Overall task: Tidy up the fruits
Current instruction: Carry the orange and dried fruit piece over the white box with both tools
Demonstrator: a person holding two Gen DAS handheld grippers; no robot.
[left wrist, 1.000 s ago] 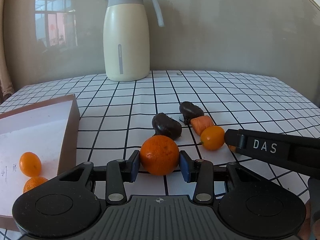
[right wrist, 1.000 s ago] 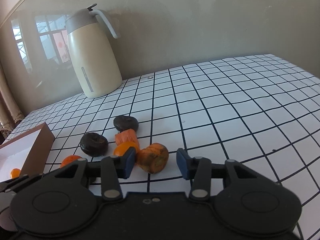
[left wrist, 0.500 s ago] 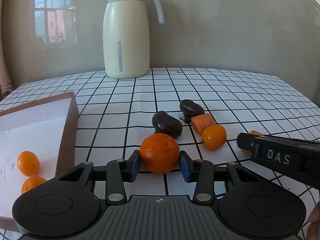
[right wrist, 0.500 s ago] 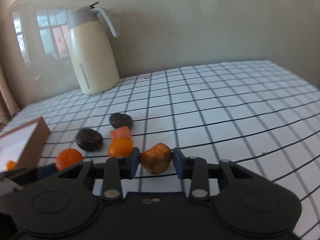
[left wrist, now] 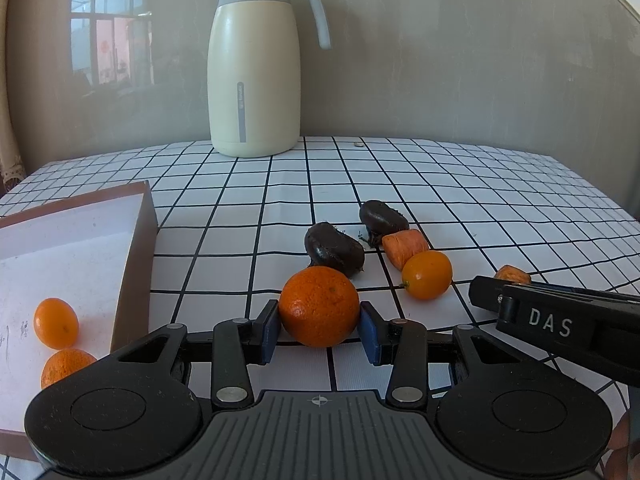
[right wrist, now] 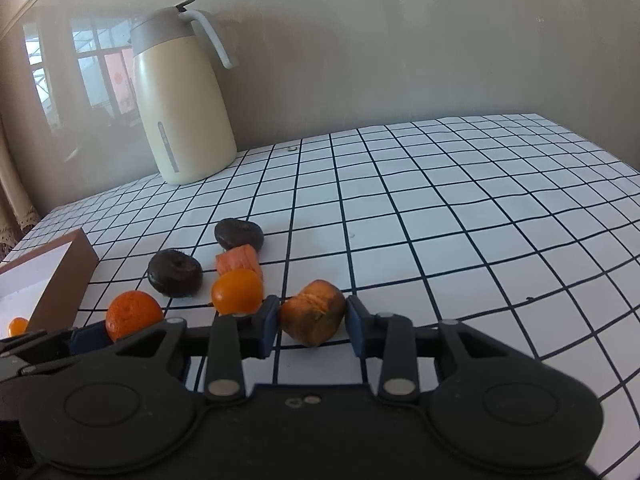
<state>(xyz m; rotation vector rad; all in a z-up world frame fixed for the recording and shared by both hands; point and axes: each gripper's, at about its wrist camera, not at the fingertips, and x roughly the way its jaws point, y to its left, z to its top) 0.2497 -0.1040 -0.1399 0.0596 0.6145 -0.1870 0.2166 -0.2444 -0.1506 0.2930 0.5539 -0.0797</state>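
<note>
Left gripper (left wrist: 319, 331) clamped on mandarin (left wrist: 319, 312), box (left wrist: 136, 248) lying just leftward; right gripper (right wrist: 311, 330) pinching brownish chunk (right wrist: 313, 318).

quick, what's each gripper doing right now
left gripper: shut on the mandarin, blue pads against both of its sides.
right gripper: shut on the brownish orange chunk, pads touching both sides.
</note>
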